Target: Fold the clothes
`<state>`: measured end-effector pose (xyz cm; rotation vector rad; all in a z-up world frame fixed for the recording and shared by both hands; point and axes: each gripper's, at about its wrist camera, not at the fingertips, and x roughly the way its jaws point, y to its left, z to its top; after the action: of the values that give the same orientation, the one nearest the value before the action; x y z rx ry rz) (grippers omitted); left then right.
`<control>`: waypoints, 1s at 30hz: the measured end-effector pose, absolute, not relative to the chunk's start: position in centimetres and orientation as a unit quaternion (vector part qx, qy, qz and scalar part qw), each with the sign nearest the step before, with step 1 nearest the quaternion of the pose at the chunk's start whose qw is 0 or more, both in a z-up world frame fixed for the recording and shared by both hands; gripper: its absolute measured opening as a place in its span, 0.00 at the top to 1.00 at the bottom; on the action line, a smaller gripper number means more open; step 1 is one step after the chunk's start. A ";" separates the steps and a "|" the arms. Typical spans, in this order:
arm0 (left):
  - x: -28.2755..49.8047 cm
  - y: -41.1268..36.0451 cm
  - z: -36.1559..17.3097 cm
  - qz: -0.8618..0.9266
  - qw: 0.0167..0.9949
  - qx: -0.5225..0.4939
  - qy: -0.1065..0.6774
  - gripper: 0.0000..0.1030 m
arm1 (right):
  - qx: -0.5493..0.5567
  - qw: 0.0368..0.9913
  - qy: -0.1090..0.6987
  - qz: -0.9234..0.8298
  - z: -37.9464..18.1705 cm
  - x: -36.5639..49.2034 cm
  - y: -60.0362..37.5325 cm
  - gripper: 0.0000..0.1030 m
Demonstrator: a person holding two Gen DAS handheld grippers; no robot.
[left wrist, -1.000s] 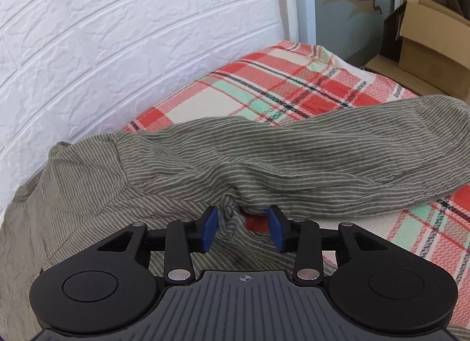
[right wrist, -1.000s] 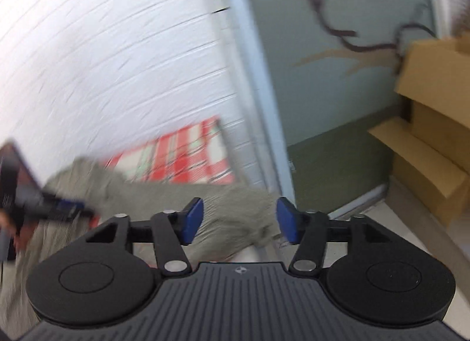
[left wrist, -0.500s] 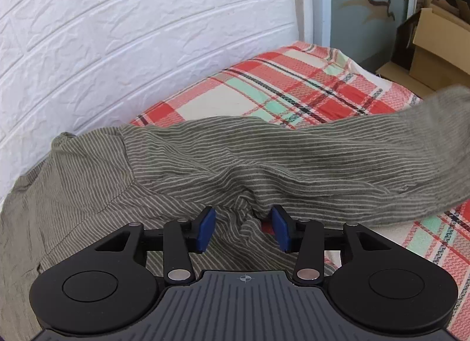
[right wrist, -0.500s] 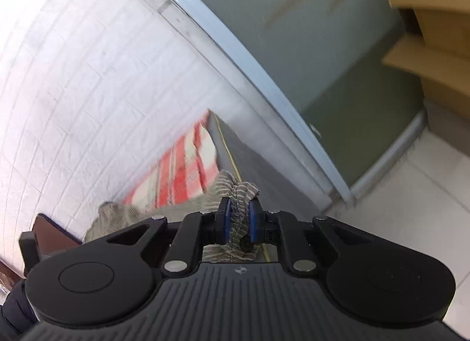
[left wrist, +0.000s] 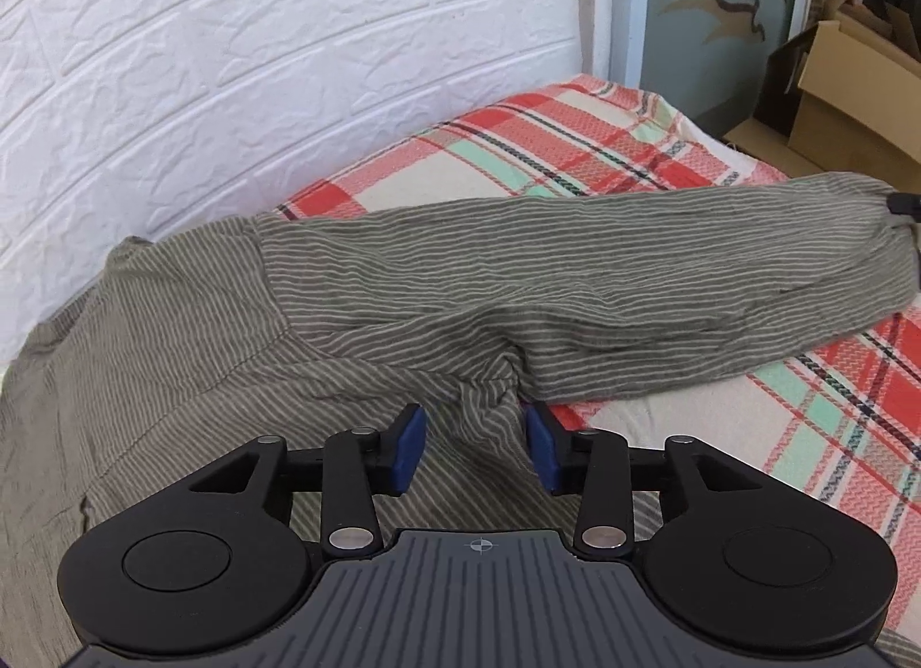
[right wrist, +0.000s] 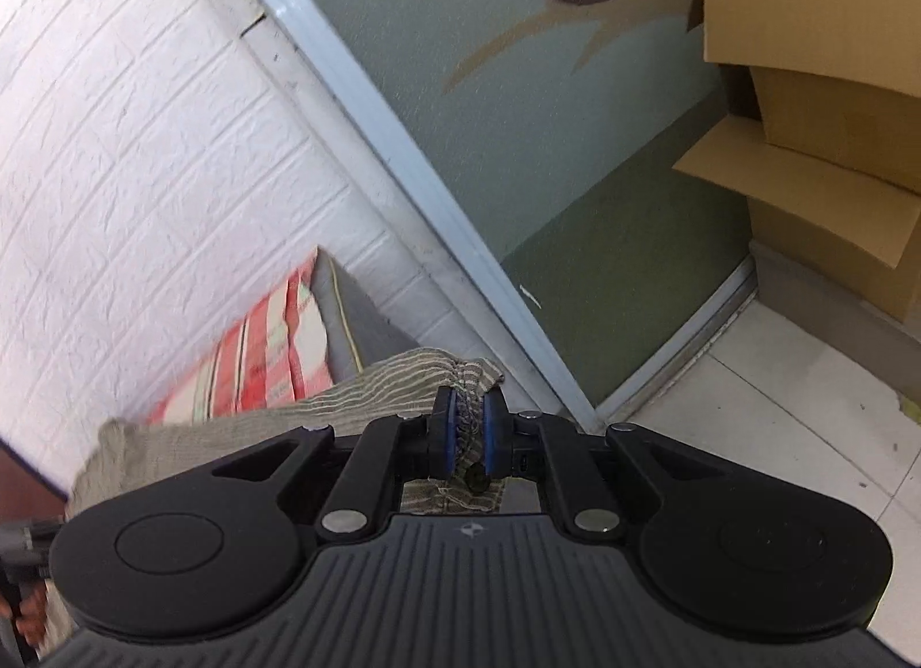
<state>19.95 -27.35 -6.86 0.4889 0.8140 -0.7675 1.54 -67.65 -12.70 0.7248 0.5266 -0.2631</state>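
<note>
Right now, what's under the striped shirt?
Under the striped shirt: a red-green plaid blanket, visible beyond the sleeve and at right, on a grey mattress. What lies beneath the shirt's body at left is covered.

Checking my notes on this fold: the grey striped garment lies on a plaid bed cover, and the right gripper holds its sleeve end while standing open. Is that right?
One thing is wrong: the right gripper is not open. The right wrist view shows its jaws shut on the sleeve end of the grey striped garment. The rest holds: the garment lies on the plaid bed cover.
</note>
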 end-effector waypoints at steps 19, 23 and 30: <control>13.2 -28.6 -8.0 -0.413 0.792 0.219 0.393 0.35 | -0.007 0.942 0.331 -0.052 -9.7 -0.5 -54.5 0.57; 12.8 -29.1 -8.9 -0.413 0.790 0.228 0.393 0.42 | -0.113 0.928 0.352 -0.043 -11.4 -0.2 -51.5 0.58; 12.7 -28.5 -8.9 -0.431 0.786 0.186 0.403 0.66 | -0.120 0.927 0.353 -0.049 -11.3 1.5 -51.1 0.68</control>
<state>12.69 -28.49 -8.91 0.4003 0.8681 -0.9287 1.51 -51.12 -11.27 -0.2468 0.7228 -0.1013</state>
